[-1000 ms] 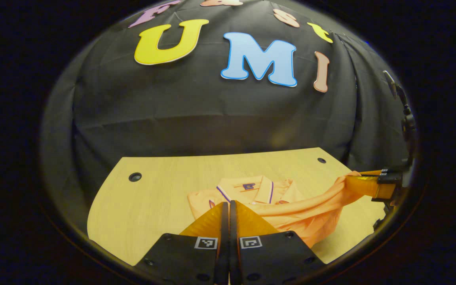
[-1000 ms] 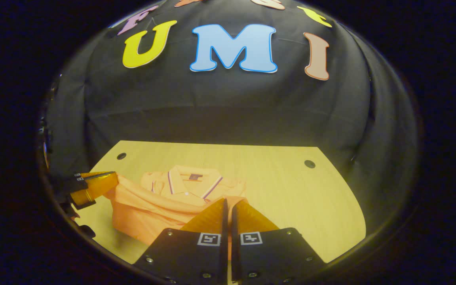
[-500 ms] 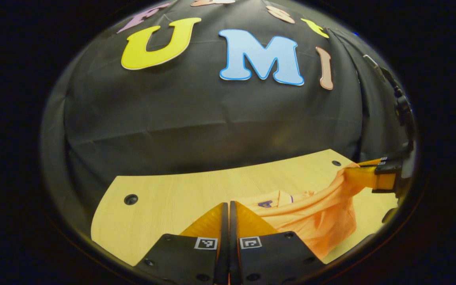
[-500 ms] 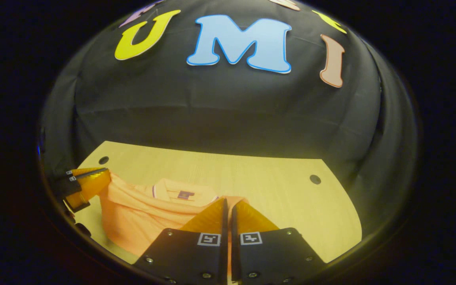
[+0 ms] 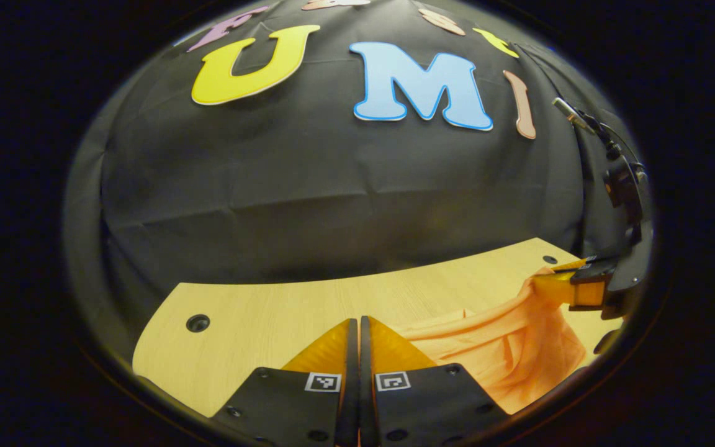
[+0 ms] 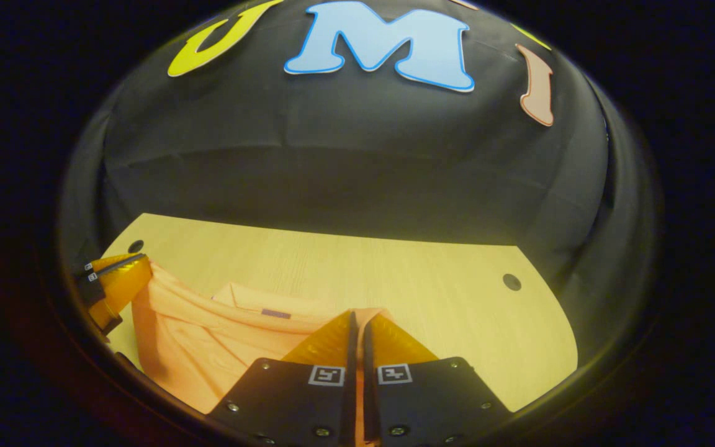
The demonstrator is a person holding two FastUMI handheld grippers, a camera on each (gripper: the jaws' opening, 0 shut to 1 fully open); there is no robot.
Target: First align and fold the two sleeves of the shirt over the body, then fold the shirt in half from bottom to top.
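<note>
A pale wooden counter carries the orange shirt at lower left. Both grippers, fingers clenched on its hem, carry it up: the final bottom-to-top fold looks underway.

The left gripper sits at the near edge with its two fingers pressed together, a lifted edge of the soft orange fabric shirt running up to them. The cloth stretches to the right in long folds and hangs off the light wooden table. At the far right the right gripper pinches the other end of that raised edge, fingers closed on it. A small dark round hole marks the tabletop at left.
</note>
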